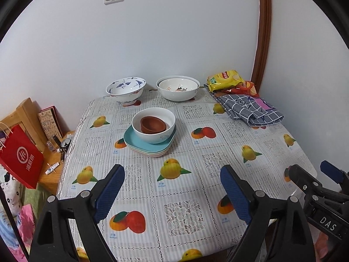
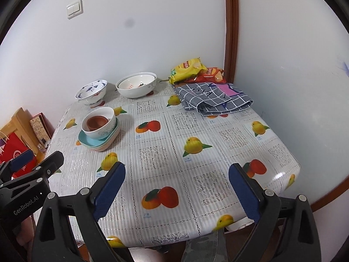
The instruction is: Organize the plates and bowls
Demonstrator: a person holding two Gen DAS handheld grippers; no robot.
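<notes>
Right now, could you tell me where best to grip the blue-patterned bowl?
Probably pinch the blue-patterned bowl at its near rim from above, one finger inside. It stands upright, empty and apart from the other bowls, and its wall flares too wide to span.

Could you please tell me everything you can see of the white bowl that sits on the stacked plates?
The white bowl is round and deep, glossy like glazed ceramic, with a faint grey-blue swirl pattern low on its outer wall. It stands upright, mouth up, on the turquoise plate that tops a small stack of rounded-square plates, on the table's left half. Inside it lie small brown bowls, seemingly two nested, tilted. Nothing else touches it.
</notes>
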